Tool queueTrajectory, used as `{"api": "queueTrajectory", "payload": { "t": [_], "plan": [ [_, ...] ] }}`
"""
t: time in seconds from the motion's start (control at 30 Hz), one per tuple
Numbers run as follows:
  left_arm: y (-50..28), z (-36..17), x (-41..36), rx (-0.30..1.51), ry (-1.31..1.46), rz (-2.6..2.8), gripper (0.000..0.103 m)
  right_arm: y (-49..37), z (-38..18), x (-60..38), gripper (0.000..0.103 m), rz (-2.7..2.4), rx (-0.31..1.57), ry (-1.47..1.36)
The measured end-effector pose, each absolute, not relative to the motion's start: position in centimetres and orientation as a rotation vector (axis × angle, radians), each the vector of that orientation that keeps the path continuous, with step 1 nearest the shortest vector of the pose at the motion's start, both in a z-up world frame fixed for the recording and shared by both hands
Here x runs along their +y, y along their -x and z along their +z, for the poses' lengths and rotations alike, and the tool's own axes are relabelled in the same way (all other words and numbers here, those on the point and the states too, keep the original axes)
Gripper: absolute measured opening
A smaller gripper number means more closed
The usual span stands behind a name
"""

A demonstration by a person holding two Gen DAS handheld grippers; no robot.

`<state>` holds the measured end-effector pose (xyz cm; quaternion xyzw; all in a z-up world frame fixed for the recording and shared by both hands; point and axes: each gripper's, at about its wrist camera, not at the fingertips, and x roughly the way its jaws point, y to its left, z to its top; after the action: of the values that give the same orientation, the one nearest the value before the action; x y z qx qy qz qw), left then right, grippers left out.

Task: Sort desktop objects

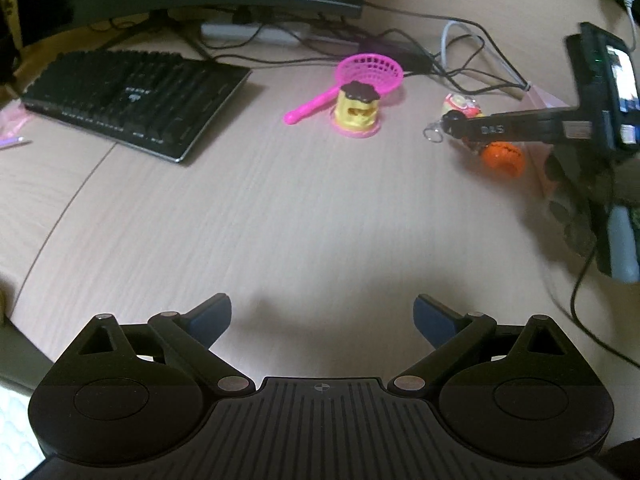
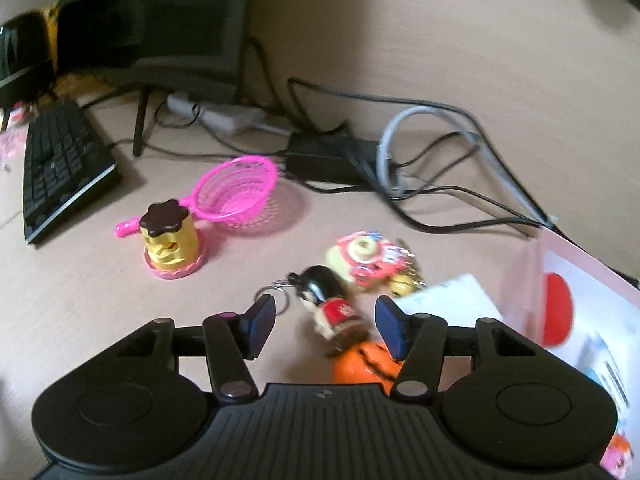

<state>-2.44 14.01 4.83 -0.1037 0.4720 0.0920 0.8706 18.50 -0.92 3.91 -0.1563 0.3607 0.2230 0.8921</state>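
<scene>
The left gripper hangs over a bare stretch of the wooden desk, its blue-padded jaws spread wide with nothing between them.

The right gripper is lower and over the toys at the desk's right side. Its jaws stand partly apart and the pads press on nothing. A small doll keychain with black hair and a red body lies on the desk between the two pads, tilted, its metal ring near the left-hand pad. There is clear space on both sides of the doll, so it is not gripped.

Just below the doll, touching or nearly touching it, sits an orange ball, partly hidden by the gripper's body. Beyond the doll lies a pink and yellow toy charm.

Farther left, a yellow pudding toy with a brown top stands upright on a pink base. Directly behind it is a pink plastic strainer, its handle running behind the pudding toy.

A pink-edged card or packet lies at the right edge. A black keyboard, a monitor and loose cables occupy the back of the desk
</scene>
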Motion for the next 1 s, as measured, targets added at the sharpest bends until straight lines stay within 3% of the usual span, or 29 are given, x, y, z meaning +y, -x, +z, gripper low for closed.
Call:
{"api": "queueTrajectory", "payload": {
  "t": [0.07,0.13,0.47,0.53,0.63,0.9,1.0],
  "plan": [
    [2.5,4.7,14.5,0.986,0.221,0.187,0.100,-18.6,3.4,-0.3,0.050,0.456,0.763,0.352],
    [2.5,4.5,14.9,0.987,0.227,0.181,0.100,-18.3,3.2,0.0,0.029,0.455,0.785,0.361],
    [1.0,3.1,13.7,1.002,0.187,0.047,0.100,-9.6,5.4,-0.8,0.030,0.733,0.879,0.234],
    [0.7,2.9,13.0,1.002,0.168,0.020,0.100,-8.3,6.5,-1.4,0.039,0.718,0.821,0.257],
    [0.4,2.8,12.0,0.993,0.148,-0.015,0.100,-8.6,7.4,-2.8,0.044,0.615,0.768,0.267],
    [1.0,3.2,11.5,0.964,0.126,-0.031,0.101,-11.2,6.2,-5.5,0.043,0.344,0.730,0.332],
    [1.2,3.1,11.7,0.969,0.137,-0.026,0.101,-12.9,5.3,-4.7,0.038,0.277,0.706,0.359]
  ]
}}
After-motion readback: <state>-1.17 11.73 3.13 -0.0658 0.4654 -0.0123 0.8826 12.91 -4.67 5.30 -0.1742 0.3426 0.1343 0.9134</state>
